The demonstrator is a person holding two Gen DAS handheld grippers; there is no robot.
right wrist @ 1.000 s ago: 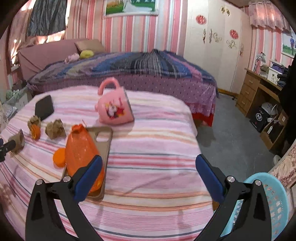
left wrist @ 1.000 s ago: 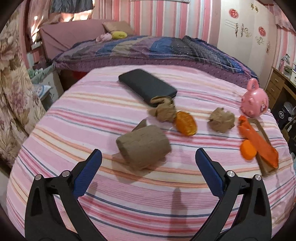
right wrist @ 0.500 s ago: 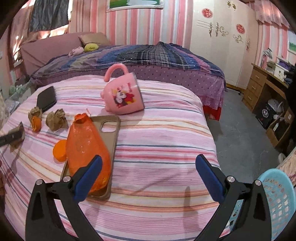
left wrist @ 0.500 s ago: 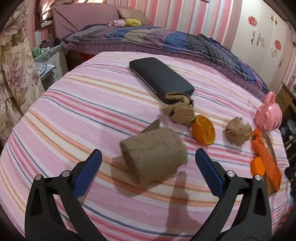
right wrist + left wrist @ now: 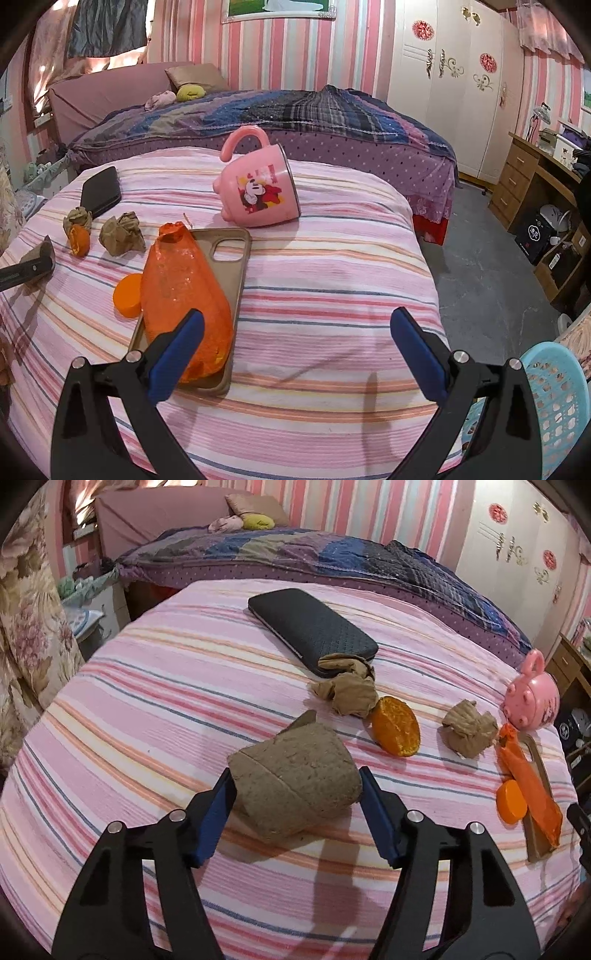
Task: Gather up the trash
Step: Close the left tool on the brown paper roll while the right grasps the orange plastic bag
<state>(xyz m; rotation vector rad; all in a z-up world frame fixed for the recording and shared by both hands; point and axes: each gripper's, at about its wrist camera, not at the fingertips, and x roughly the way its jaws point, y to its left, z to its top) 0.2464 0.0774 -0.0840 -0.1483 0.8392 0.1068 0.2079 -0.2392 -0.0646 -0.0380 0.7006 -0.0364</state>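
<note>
A brown pulp cup (image 5: 291, 768) lies on its side on the pink striped bed (image 5: 166, 701). My left gripper (image 5: 296, 774) is closing on it, and both blue pads touch its sides. Beyond it lie two crumpled brown papers (image 5: 349, 694) (image 5: 469, 733), a piece of orange peel (image 5: 395, 731), an orange cap (image 5: 511, 805) and an orange plastic bag (image 5: 528, 786). My right gripper (image 5: 296, 314) hangs open over the bed with nothing between its fingers. The orange bag (image 5: 184, 284) lies just beyond its left finger, on a tan phone case (image 5: 229, 251).
A pink mug (image 5: 258, 192) lies on its side behind the phone case. A black wallet-like case (image 5: 310, 627) rests at the far side of the bed. A light blue basket (image 5: 554, 398) stands on the floor at lower right, with a second bed and a desk beyond.
The left jaws have come in from wide apart onto the sides of the brown cup, and the left gripper has come closer to it. The right gripper has barely shifted.
</note>
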